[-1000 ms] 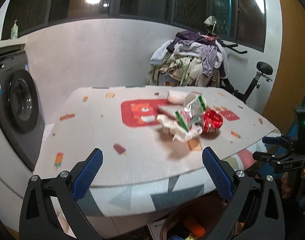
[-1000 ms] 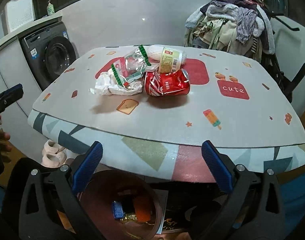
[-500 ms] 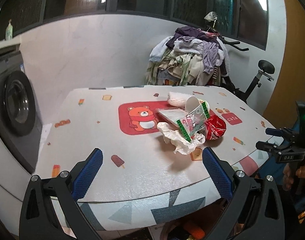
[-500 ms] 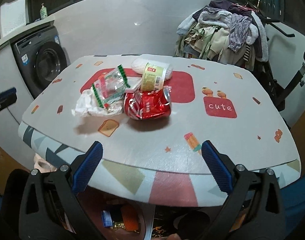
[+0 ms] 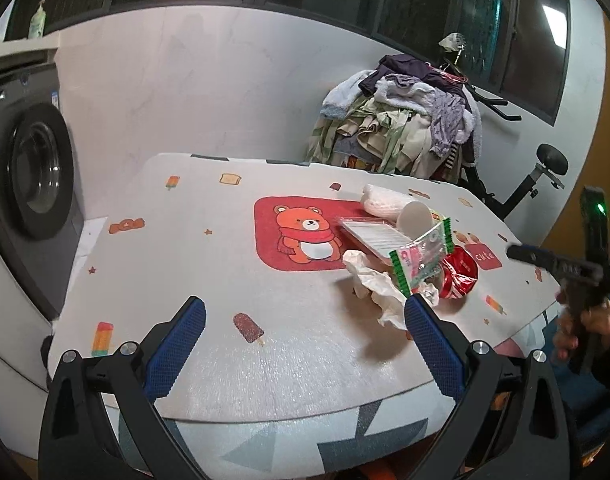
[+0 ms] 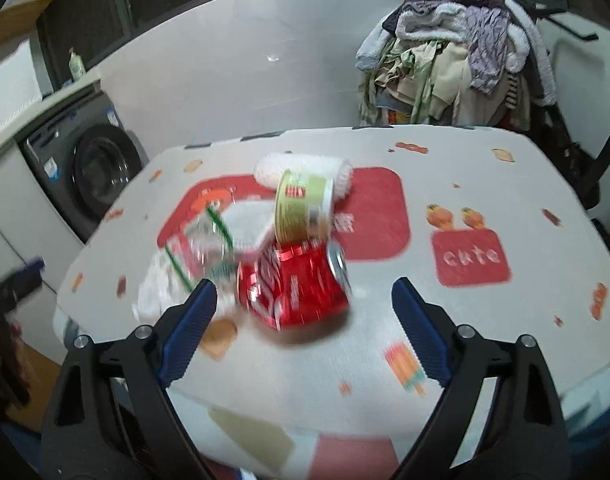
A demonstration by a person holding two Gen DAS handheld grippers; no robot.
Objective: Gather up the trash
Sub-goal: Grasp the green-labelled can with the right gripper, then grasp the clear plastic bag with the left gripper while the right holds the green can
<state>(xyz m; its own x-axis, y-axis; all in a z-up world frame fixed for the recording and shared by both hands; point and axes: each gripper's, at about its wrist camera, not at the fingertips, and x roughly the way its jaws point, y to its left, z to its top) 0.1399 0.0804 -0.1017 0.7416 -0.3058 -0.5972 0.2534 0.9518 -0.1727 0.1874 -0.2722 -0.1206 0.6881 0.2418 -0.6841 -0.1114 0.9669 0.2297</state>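
A pile of trash lies on the patterned table [image 5: 233, 272]: a crushed red can [image 6: 295, 284], a green-labelled paper cup [image 6: 303, 206] on its side, a white foam roll [image 6: 301, 168], a clear wrapper with green edges [image 5: 419, 258], a crumpled white tissue [image 5: 375, 282] and a flat white packet [image 5: 375, 236]. My left gripper [image 5: 305, 340] is open and empty over the near table edge, left of the pile. My right gripper [image 6: 305, 320] is open and empty, just in front of the red can [image 5: 461, 276]. The right gripper's body [image 5: 565, 268] shows in the left wrist view.
A washing machine [image 5: 29, 184] stands left of the table. A heap of clothes [image 5: 409, 120] on an exercise bike [image 5: 541, 176] is behind the table. The table's near edge drops off below both grippers.
Both grippers have moved forward and up toward the table. The right gripper has closed in on the red can; the bin below has left its view. Both stay open.
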